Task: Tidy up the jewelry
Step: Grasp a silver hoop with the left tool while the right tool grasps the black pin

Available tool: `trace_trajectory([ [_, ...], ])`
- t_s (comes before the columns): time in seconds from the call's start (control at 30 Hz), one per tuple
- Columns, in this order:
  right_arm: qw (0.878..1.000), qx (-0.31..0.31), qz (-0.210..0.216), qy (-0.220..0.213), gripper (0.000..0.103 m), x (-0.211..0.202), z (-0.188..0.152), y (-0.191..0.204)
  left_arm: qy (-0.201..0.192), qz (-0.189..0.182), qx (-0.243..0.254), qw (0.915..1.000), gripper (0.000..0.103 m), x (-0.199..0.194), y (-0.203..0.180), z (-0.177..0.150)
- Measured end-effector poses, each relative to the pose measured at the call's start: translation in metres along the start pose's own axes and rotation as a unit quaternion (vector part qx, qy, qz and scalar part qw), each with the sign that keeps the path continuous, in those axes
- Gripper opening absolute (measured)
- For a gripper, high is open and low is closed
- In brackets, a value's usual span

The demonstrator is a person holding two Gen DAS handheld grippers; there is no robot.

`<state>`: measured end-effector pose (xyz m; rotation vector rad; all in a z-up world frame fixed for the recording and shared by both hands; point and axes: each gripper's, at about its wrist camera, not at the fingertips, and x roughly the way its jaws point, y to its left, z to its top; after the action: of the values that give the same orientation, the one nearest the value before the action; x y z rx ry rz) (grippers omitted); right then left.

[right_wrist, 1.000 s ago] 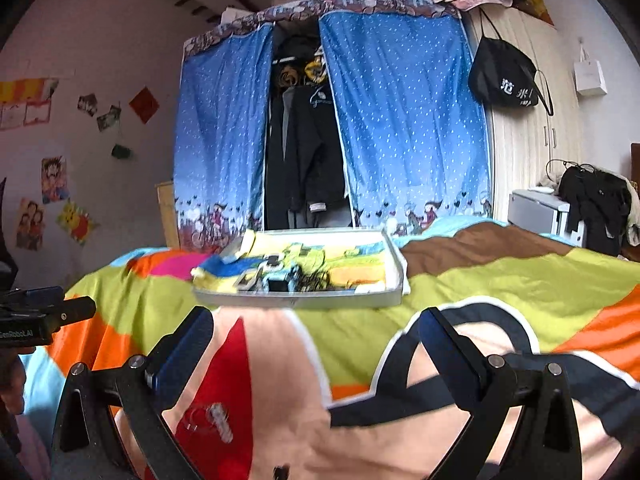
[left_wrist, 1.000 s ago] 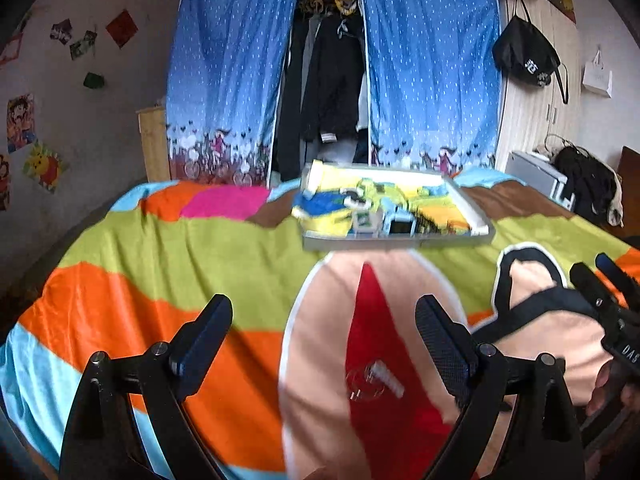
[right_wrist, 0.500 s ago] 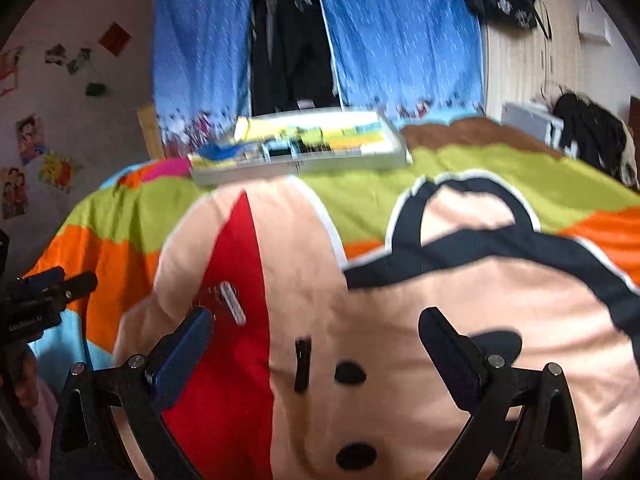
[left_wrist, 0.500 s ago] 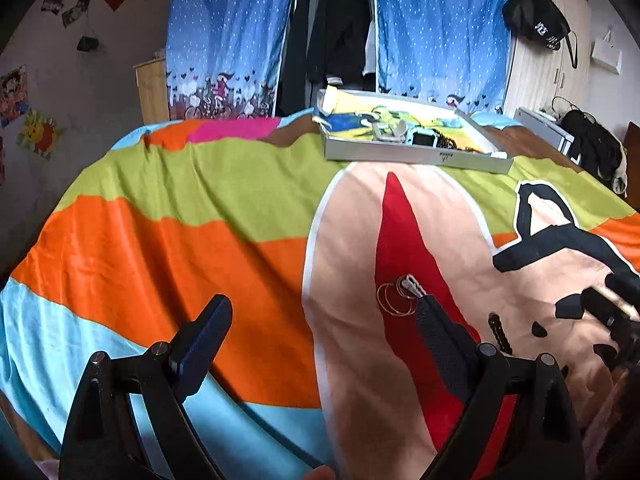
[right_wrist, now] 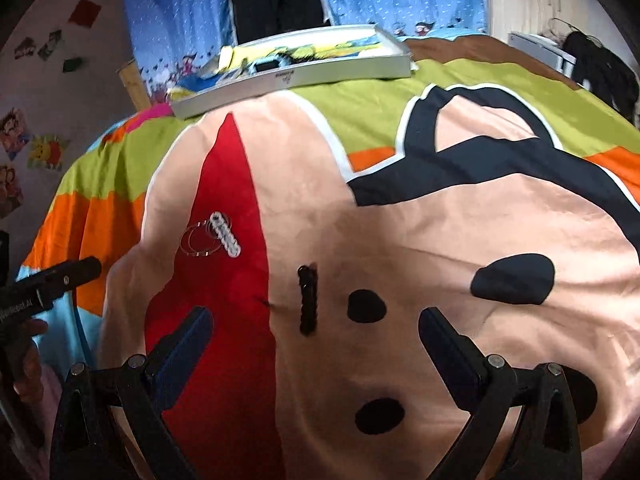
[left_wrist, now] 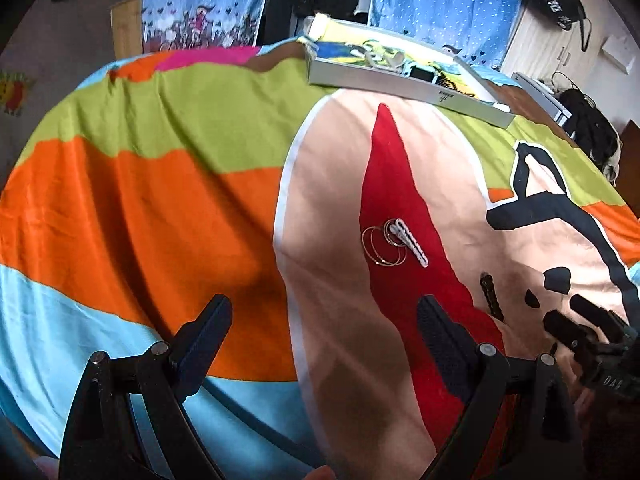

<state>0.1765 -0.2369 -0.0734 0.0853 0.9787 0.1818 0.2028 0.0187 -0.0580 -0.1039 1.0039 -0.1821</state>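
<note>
Both grippers, left (left_wrist: 324, 328) and right (right_wrist: 316, 334), gape empty over the bed (left_wrist: 160, 184). Straddle the black clip (right_wrist: 307, 304) squarely; leave hoops (right_wrist: 200, 242) untouched.

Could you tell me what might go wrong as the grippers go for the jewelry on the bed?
The thin gold hoops lie touching the white hair clip, so the left gripper may catch both at once. They lie flat on the soft bedspread, so the fingers could pinch cloth instead. The black hair clip sits beside black print spots and could be mistaken for one.
</note>
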Motion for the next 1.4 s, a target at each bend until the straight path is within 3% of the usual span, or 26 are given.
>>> trace_trajectory([
  [0.13,1.000,-0.020,0.003,0.017,0.101,0.008,-0.001,0.007,0.020,-0.003,-0.003,0.9998,0.090,0.007,0.001,0.002],
  [0.4,0.996,-0.008,0.058,0.071,0.067,0.033,0.001,0.002,0.030,-0.030,0.012,0.9990,0.089,0.019,-0.006,0.009],
  [0.6,0.994,0.005,0.068,0.084,0.046,0.042,0.005,-0.002,0.032,-0.049,0.027,0.9979,0.088,0.031,-0.010,0.015],
  [0.63,0.994,0.004,0.069,0.085,0.044,0.044,0.005,-0.001,0.031,-0.051,0.029,0.9978,0.085,0.032,-0.011,0.015],
  [0.8,0.994,-0.014,0.055,0.093,0.037,0.055,0.007,0.004,0.039,-0.070,0.043,0.9958,0.049,0.049,-0.016,0.022],
  [0.87,0.994,-0.020,0.048,0.096,0.033,0.059,0.008,0.005,0.048,-0.078,0.045,0.9948,0.044,0.058,-0.018,0.025],
  [1.03,0.993,-0.022,0.039,0.106,0.026,0.070,0.008,0.002,0.060,-0.090,0.062,0.9922,0.039,0.078,-0.025,0.033],
  [1.17,0.993,-0.031,0.027,0.114,0.014,0.080,0.008,0.004,0.087,-0.068,0.069,0.9914,0.036,0.101,-0.028,0.035],
  [1.4,0.993,-0.036,0.023,0.108,0.013,0.094,0.016,0.009,0.095,-0.056,0.065,0.9918,0.034,0.116,-0.027,0.042],
])
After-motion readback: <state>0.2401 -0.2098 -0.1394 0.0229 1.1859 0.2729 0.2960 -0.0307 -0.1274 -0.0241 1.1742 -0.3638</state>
